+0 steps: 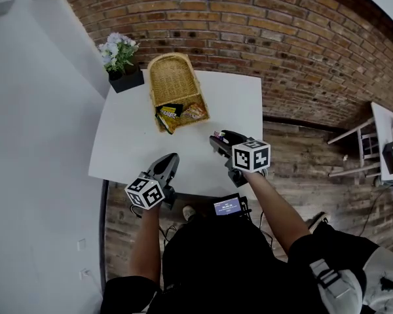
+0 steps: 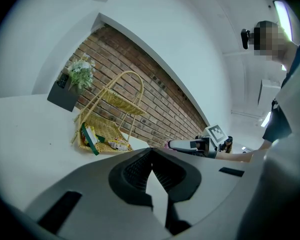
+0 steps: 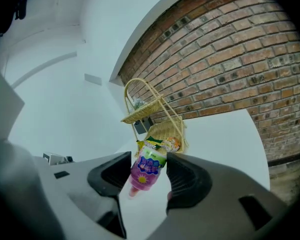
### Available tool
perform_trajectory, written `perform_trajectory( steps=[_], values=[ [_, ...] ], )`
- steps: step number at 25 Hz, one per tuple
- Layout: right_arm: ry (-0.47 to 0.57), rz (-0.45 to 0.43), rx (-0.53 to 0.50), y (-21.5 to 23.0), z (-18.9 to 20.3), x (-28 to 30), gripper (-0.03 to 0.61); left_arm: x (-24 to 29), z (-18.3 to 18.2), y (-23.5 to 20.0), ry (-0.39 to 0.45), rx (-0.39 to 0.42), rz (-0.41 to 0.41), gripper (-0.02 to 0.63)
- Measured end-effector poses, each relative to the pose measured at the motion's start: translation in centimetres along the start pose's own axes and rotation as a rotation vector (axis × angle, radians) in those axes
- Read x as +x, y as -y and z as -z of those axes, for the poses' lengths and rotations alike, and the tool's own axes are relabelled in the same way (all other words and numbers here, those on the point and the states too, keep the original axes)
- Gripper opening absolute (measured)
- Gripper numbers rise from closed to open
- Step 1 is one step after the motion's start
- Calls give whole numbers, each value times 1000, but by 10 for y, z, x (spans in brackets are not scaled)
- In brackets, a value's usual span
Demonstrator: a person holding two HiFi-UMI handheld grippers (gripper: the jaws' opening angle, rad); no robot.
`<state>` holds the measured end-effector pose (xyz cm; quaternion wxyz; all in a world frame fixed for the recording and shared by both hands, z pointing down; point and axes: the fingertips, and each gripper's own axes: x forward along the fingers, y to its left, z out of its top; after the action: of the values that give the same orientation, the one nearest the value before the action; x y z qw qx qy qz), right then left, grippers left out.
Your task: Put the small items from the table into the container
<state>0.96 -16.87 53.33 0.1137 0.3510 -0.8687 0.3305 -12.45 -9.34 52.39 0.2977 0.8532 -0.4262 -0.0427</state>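
The right gripper (image 3: pixel 149 168) is gripping a small pink bottle (image 3: pixel 146 170) with a green label. Its fingers (image 3: pixel 190 178) are pressing on the bottle's two sides. The bottle is hanging tilted between them, above the white desk (image 1: pixel 232 103), and short of the wicker basket (image 1: pixel 173 77). The basket is sitting toward the desk's far edge with snack packets (image 1: pixel 180 114) lying in it. The left gripper (image 2: pixel 151 158) is hovering at the desk's near edge, its fingers closed together on nothing, apart from the bottle.
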Motion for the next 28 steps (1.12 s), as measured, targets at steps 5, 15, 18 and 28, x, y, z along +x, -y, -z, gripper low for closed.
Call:
perform_trajectory(
  steps=[5, 15, 18, 28],
  values=[
    [24, -32, -40, -11, -24, 4, 230, 3, -17, 2, 35, 12, 7, 8],
    [94, -112, -98, -37, -107, 29, 230, 21, -71, 1, 78, 91, 28, 9],
    [112, -126, -115, -42, -131, 39, 230, 27, -85, -1, 83, 112, 31, 9],
    [101, -159, -151, -54, -173, 82, 230, 37, -118, -17, 112, 136, 17, 9]
  ],
)
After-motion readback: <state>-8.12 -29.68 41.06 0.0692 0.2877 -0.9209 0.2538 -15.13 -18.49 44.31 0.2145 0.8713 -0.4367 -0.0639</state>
